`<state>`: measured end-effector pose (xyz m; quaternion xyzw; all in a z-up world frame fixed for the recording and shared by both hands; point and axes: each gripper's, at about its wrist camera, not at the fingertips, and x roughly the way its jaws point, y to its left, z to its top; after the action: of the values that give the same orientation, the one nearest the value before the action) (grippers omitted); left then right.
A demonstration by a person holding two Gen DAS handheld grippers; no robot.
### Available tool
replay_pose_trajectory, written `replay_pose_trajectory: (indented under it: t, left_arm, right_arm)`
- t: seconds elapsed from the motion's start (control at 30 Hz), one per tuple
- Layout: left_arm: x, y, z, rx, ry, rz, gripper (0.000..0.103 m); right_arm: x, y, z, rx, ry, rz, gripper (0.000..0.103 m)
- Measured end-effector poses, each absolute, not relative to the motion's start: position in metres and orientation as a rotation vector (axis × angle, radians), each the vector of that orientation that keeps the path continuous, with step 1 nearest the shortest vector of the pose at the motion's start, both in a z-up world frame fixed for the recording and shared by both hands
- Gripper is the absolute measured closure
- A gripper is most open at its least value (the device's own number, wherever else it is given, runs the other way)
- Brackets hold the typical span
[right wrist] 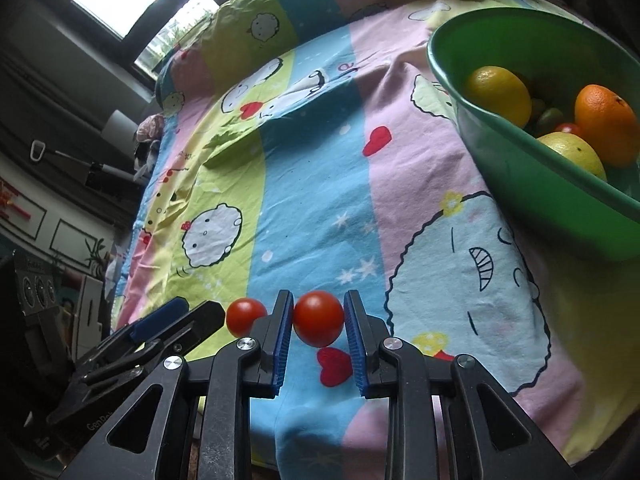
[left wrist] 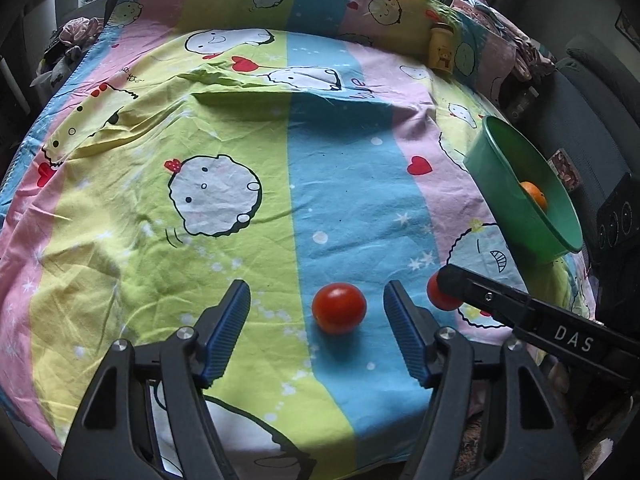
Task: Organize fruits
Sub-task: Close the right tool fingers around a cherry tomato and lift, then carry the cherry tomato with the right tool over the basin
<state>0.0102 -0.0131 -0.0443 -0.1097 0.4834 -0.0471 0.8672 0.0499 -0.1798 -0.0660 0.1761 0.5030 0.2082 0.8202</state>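
My right gripper (right wrist: 319, 320) squeezes one small round red tomato (right wrist: 319, 318) for the green plastic bowl (right wrist: 520, 168); my left gripper (left wrist: 316, 304) is open around another small red tomato (left wrist: 339, 307).

Left gripper (left wrist: 316, 312) jaws apart around a tomato (left wrist: 339, 308) on cartoon sheet (left wrist: 200, 140), green bowl (left wrist: 516, 184) right

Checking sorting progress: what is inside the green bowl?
In the green bowl: a lemon, an orange, another yellow fruit, one small tomato. Its near wall hides anything lower.
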Motion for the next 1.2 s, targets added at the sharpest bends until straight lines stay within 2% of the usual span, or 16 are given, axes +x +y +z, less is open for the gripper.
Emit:
replay_pose_trajectory:
  t: [0.33,0.6,0.73,1.2]
  left_arm:
    - [0.023,-0.029,-0.062,-0.191,1.090,-0.102,0.051]
    - [0.024,-0.024,-0.067,-0.225,1.099,-0.100,0.058]
    - [0.025,-0.024,-0.068,-0.253,1.087,-0.118,0.070]
    - [0.023,-0.029,-0.047,-0.232,1.025,-0.097,0.071]
  right_arm:
    - [0.053,-0.182,-0.070,0.387,1.087,0.440,0.075]
    - [0.054,-0.182,-0.070,0.386,1.088,0.437,0.075]
    - [0.054,-0.183,-0.070,0.389,1.092,0.430,0.075]
    - [0.051,-0.188,-0.060,0.393,1.055,0.445,0.075]
